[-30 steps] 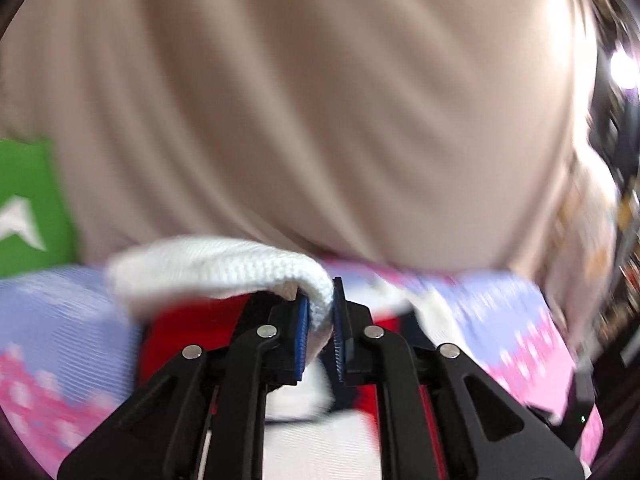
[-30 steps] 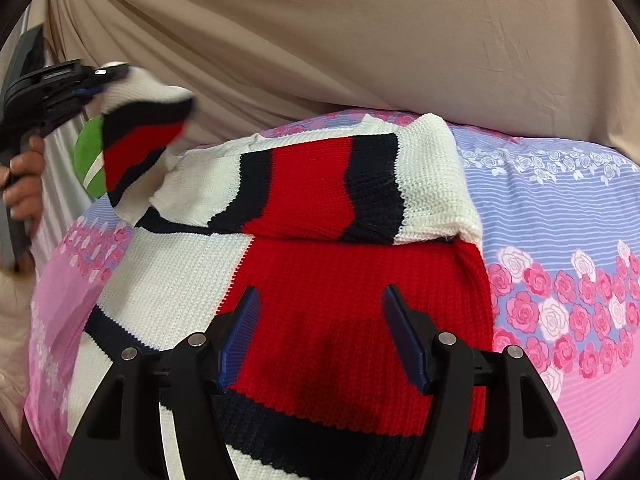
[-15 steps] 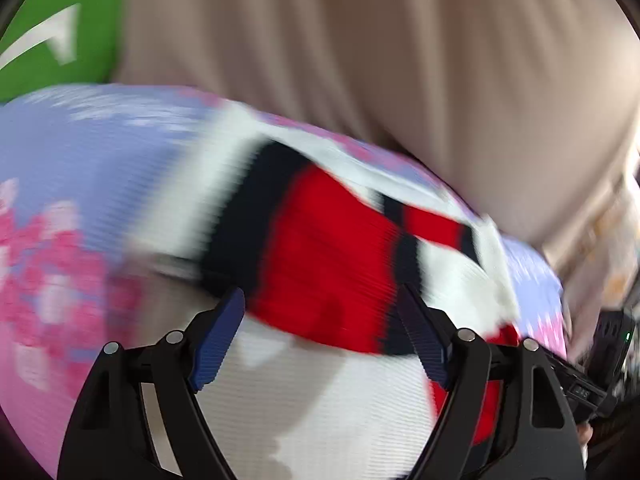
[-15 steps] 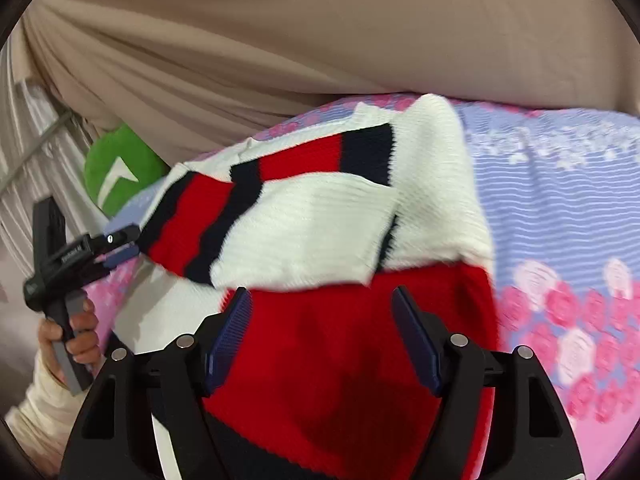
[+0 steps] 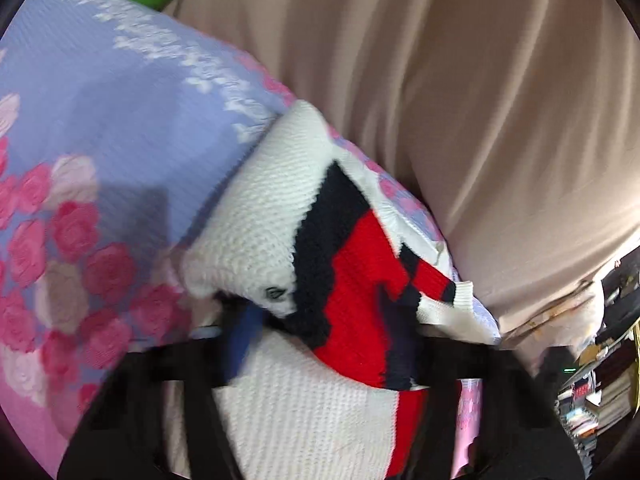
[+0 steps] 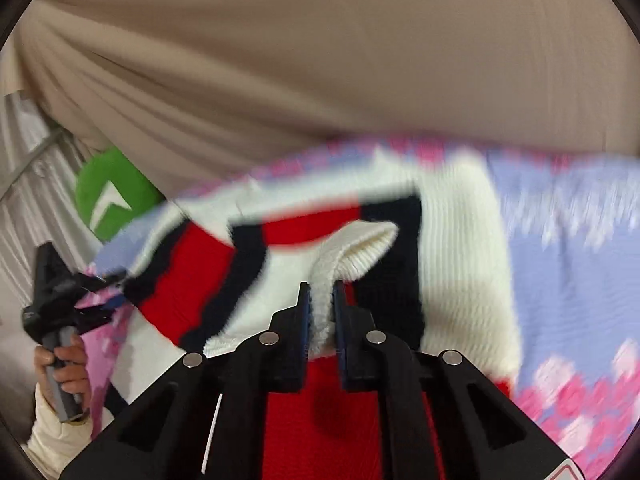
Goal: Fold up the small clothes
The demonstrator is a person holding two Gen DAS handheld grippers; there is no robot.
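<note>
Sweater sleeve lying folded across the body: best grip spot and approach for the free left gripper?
Probably the white cuff end of the sleeve, where the knit bunches into a raised lip above the floral sheet. Bring the left gripper in low from that outer side. The right gripper already pinches another white edge of the sweater.

Sweater (image 5: 304, 216) on bedspread (image 5: 100, 128)

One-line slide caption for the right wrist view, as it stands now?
Right gripper shut on a white knit fold of the striped sweater over the floral bedspread; left gripper visible at the far edge.
</note>
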